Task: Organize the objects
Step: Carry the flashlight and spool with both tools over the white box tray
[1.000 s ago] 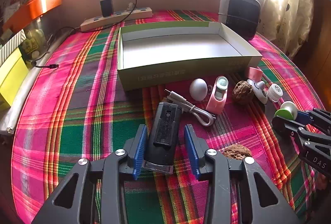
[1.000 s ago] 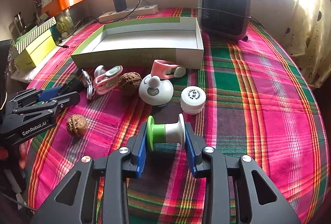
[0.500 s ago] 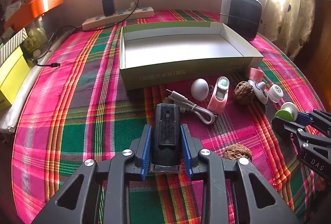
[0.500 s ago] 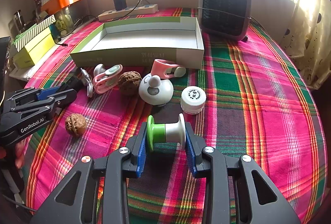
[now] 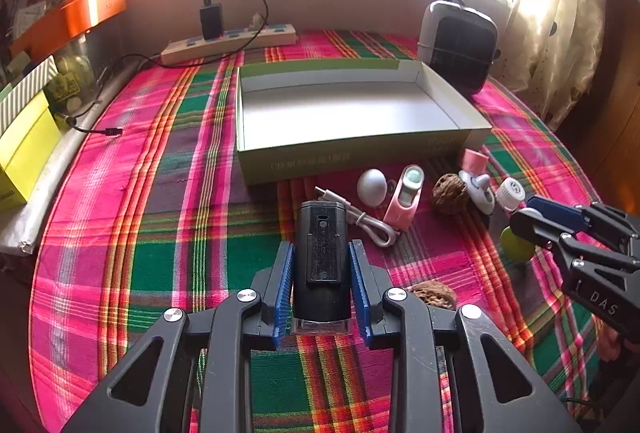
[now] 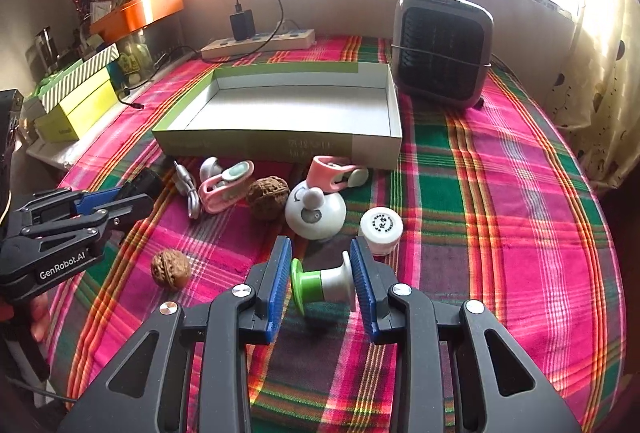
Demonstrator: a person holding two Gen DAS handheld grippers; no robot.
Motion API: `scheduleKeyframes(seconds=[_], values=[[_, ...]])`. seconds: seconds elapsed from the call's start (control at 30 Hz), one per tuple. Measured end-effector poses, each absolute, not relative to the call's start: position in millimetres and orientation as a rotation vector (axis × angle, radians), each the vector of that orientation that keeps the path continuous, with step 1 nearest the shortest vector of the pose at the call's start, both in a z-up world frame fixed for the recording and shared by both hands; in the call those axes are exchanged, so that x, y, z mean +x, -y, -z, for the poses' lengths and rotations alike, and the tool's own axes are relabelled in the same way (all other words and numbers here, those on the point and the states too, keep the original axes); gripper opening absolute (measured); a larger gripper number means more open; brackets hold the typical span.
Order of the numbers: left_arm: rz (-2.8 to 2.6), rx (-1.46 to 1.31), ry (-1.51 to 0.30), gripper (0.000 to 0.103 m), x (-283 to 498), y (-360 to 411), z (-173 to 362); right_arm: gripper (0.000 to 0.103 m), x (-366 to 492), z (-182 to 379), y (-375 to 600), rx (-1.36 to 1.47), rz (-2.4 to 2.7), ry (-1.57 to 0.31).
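Your left gripper (image 5: 322, 287) clamps the black device (image 5: 320, 257) near the tablecloth's (image 5: 160, 193) front edge. Behind it, toward the back edge, sits the open cardboard box (image 5: 352, 157). Your right gripper (image 6: 322, 285) is closing on the green-and-white spool (image 6: 322, 283), pads at both flanges, near the front edge.

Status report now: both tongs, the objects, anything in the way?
Left tongs shut on black device. Right tongs closing, green-white spool between pads. Open box holds nothing. Nothing visible between tongs and box but the small items along its front.
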State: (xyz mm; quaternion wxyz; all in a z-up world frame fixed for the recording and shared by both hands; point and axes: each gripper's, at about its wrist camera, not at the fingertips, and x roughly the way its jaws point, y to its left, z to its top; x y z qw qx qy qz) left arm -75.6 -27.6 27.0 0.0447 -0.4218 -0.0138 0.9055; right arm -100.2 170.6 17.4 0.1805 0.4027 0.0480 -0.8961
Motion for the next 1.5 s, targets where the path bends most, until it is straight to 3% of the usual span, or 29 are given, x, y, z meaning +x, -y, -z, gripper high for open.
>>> scheduleKeyframes(seconds=[1.1,1.5], values=[[-2.754,-1.311,0.04,0.025,-74,22,-23,0.033,-82,-9,-171,1.142,2.523,-0.194],[-2.784,-1.224,0.047,0.025,-89,28,-51,0.033,-99,-42,-166,1.029,2.53,-0.174]])
